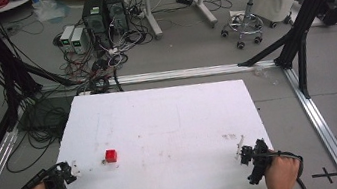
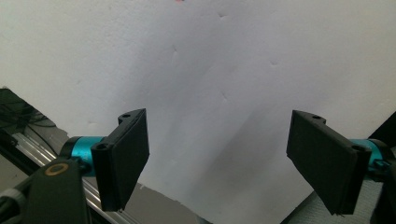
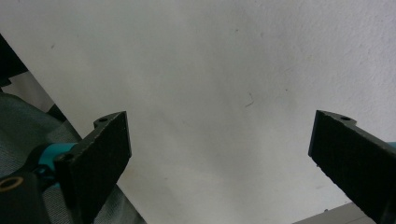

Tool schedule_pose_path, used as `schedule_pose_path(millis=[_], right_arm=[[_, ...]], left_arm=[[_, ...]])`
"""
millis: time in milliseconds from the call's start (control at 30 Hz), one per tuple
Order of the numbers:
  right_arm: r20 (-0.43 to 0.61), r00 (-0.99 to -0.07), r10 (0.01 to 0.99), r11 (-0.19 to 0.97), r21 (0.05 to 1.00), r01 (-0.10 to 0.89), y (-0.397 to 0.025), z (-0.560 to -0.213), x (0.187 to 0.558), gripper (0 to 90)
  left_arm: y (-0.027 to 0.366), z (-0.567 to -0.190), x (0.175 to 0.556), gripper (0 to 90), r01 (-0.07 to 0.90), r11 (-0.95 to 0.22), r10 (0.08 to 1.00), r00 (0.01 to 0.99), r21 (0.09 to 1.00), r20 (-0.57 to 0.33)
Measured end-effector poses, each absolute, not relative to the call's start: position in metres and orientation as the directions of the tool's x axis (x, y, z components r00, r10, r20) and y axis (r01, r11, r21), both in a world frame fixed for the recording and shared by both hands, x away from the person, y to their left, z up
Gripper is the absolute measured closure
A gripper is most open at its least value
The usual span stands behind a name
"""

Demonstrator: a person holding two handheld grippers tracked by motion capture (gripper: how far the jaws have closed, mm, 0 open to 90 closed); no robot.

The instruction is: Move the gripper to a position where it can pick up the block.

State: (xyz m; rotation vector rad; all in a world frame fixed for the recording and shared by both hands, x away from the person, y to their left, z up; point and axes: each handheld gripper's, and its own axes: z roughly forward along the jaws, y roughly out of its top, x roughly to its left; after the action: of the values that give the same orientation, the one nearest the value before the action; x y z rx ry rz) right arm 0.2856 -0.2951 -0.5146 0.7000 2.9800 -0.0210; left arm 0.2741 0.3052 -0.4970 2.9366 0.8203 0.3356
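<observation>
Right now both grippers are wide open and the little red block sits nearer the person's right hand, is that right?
Not quite. The red block sits nearer the left gripper, as the high view shows; the right gripper is far across the white table. Both grippers are indeed wide open.

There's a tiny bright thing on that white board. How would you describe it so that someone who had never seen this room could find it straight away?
Start at the big white table in the middle of the floor, then look to its near left part, just ahead of the left gripper. There sits a small red cube, alone on the surface. It is the one coloured thing on the white top, apart from both black grippers.
</observation>
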Motion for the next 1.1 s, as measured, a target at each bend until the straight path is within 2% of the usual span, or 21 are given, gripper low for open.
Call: schedule_pose_path(millis=[633,1100], right_arm=[[-0.084,-0.888,0.452,0.892,0.028,0.452,-0.296,-0.512,0.284,5.0],[-0.09,-0.886,0.454,0.891,0.035,0.453,-0.297,-0.512,0.283,5.0]], left_arm=[[0.303,-0.495,0.275,21.4,0.495,-0.857,0.514,0.838,0.142,0.182],[0.292,-0.49,0.298,21.4,0.408,-0.906,0.422,0.891,0.109,0.167]])
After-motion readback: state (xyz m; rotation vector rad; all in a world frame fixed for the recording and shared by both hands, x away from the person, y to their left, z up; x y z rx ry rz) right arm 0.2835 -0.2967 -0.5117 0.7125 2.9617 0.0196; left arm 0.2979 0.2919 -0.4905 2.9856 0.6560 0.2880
